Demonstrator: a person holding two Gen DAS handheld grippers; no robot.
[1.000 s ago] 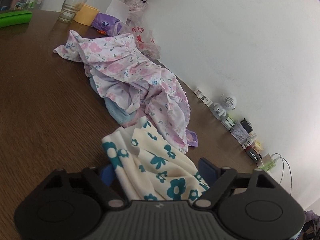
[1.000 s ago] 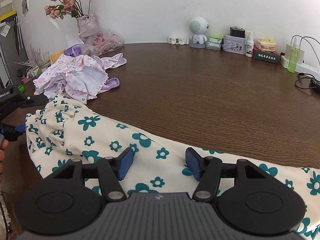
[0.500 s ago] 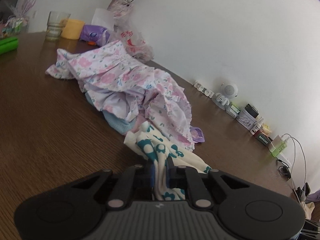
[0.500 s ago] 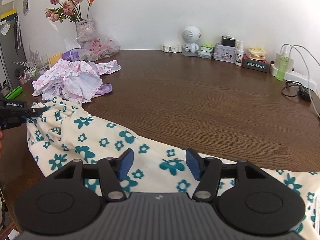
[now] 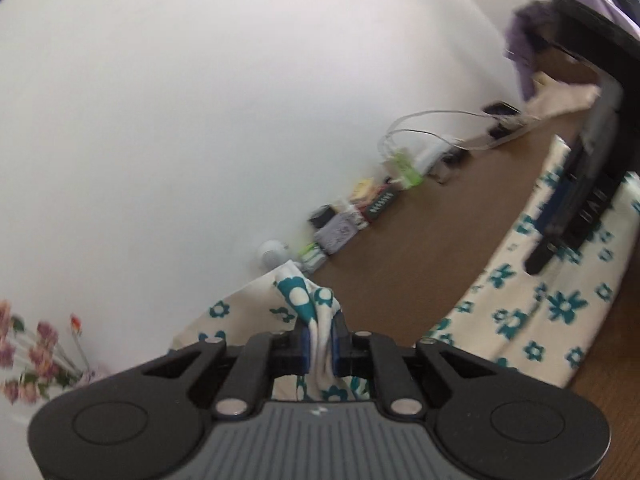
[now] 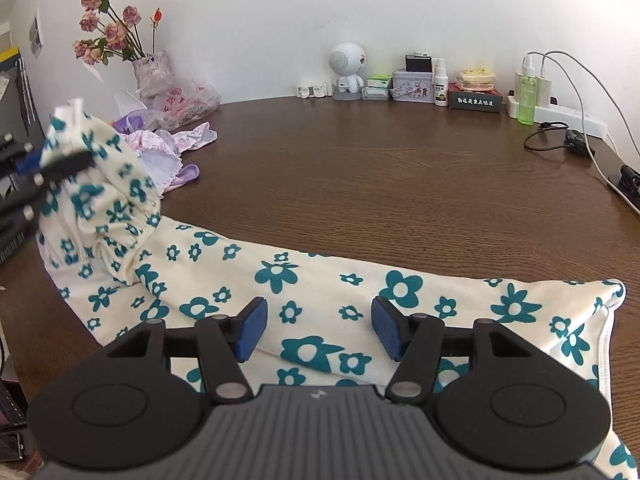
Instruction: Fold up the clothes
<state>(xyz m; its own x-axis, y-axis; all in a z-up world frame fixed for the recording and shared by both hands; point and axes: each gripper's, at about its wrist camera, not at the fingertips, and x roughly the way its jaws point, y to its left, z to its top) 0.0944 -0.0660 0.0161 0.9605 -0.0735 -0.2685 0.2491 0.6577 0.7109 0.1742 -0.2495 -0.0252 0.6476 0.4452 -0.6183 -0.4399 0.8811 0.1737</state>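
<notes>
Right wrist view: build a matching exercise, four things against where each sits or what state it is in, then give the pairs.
Things:
1. left gripper
2. right gripper
3. green spray bottle
4. vase of dried roses

Places or states:
A. far right, beside the power strip
B. fingers apart, above the flat part of the teal-flowered cream garment
C. far left corner, against the wall
D. shut on a lifted, bunched end of the garment

Pairs: 1-D, 2-B, 3-A, 4-C
</notes>
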